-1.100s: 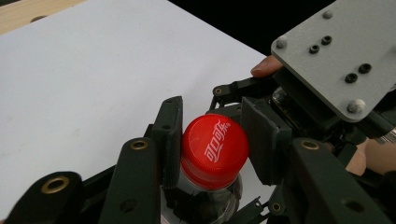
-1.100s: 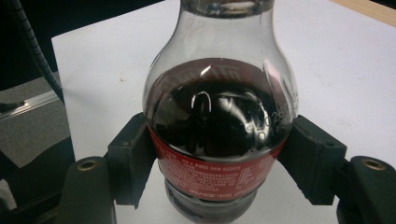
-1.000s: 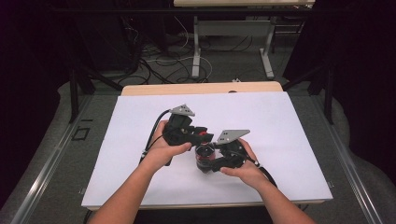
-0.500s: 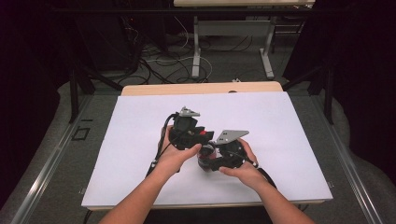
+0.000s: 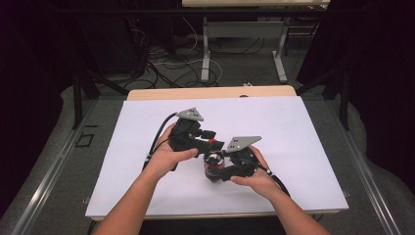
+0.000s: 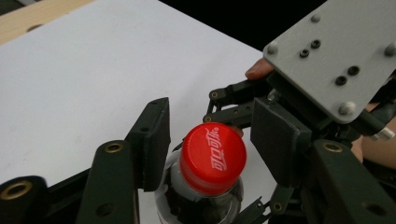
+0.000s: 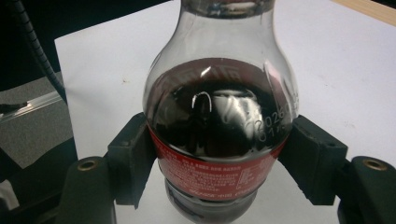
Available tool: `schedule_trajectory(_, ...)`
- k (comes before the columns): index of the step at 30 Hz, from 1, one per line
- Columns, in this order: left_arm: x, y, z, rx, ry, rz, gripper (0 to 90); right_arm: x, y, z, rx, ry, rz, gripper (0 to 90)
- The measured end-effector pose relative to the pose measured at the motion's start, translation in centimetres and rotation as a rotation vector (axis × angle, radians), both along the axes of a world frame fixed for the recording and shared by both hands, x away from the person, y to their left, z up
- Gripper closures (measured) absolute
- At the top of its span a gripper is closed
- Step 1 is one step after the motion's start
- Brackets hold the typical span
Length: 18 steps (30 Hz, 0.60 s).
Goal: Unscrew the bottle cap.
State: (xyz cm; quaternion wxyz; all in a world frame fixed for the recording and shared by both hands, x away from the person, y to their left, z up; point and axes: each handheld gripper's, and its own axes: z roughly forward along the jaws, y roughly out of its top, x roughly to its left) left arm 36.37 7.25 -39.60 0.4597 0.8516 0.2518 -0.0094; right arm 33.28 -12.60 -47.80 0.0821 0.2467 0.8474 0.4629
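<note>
A small cola bottle with dark drink and a red cap stands on the white table. My right gripper is shut on the bottle, its pads pressing the labelled body from both sides. In the high view the right gripper comes in from the right. From the left, my left gripper reaches over the bottle's top. Looking along the left gripper, its jaws straddle the cap, open, with a narrow gap on each side.
The right gripper's grey plate and a fingertip of the hand holding it lie just beyond the cap. White table surface spreads on all sides of the bottle. Cables and desk legs lie on the floor beyond the far edge.
The left gripper leaned in toward the bottle, then swung back slightly left, its grey plate turning up again. The right gripper and bottle stayed put.
</note>
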Motion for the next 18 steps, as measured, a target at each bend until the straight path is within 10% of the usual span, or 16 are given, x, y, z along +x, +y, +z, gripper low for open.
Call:
schedule_trajectory(7, 0.0, 0.0, -0.4, -0.011, 0.004, -0.005, 61.0, 0.0, 0.2, -0.2, -0.007, -0.008, -0.001, 31.0)
schedule_trajectory(15, -1.3, -1.5, 0.1, 0.042, 0.081, 0.294, 61.2, 0.0, 0.2, -0.3, -0.021, -0.004, -0.044, 30.9)
schedule_trajectory(18, -1.5, -1.7, 0.1, 0.067, 0.083, 0.329, 61.3, 0.0, 0.3, -0.4, -0.031, -0.008, -0.056, 31.0)
